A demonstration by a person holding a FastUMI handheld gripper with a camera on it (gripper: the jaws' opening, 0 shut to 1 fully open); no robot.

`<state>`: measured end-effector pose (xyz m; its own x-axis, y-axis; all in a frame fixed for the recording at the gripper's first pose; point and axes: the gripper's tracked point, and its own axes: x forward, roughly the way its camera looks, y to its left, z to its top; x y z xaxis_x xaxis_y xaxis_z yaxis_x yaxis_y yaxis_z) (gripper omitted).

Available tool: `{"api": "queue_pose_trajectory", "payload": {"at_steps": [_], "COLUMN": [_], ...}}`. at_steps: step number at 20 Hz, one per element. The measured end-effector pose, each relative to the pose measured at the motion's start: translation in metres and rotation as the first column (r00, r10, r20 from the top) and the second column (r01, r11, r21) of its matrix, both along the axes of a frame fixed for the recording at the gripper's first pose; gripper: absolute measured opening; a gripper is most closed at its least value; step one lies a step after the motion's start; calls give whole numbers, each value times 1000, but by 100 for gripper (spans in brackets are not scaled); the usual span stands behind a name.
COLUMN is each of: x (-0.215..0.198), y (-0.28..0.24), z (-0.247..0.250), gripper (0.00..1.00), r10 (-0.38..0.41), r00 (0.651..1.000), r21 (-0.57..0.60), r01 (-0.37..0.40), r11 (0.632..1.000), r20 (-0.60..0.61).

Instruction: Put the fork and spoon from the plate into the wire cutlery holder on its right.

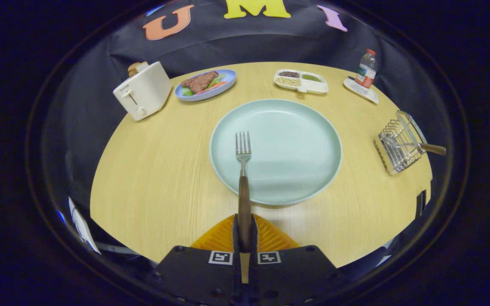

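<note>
My gripper [244, 231] is shut on the brown wooden handle of the fork [243, 170]. The fork points straight ahead from the fingers, its metal tines out over the left part of the pale green plate [304, 140]; I cannot tell if the tines touch the plate. The orange fingers [219, 238] press the handle from both sides, just short of the plate's near rim. The wire cutlery holder [398, 146] stands to the right of the plate, near the table's edge. A spoon [423, 147] with a brown handle lies in it, its handle sticking out to the right.
A white toaster [143, 90] stands at the far left of the round wooden table [155, 178]. Beyond the plate are a blue plate of food [206, 84], a white divided dish [301, 81] and a bottle [366, 70] on a small white tray.
</note>
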<state>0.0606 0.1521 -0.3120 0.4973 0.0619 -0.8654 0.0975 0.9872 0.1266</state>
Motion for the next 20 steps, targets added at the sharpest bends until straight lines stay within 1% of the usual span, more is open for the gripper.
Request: {"api": "queue_pose_trajectory", "payload": {"at_steps": [1,5,10,14,20], "x": [-2,-5,-14,-23,-39], "y": [-1,-1,-11,-29,-64], "z": [7,19,39,60,99], "gripper": [1,1,1,1,1], "r10": [5,28,29,22,17], "r00": [1000,999,997,994,980], "r21": [1,-1,5,-3,-32], "r01": [-5,-28,-29,-22,-10], "r11": [1000,1000,1000,1000,999], "r20": [1,33,65,104,197]}}
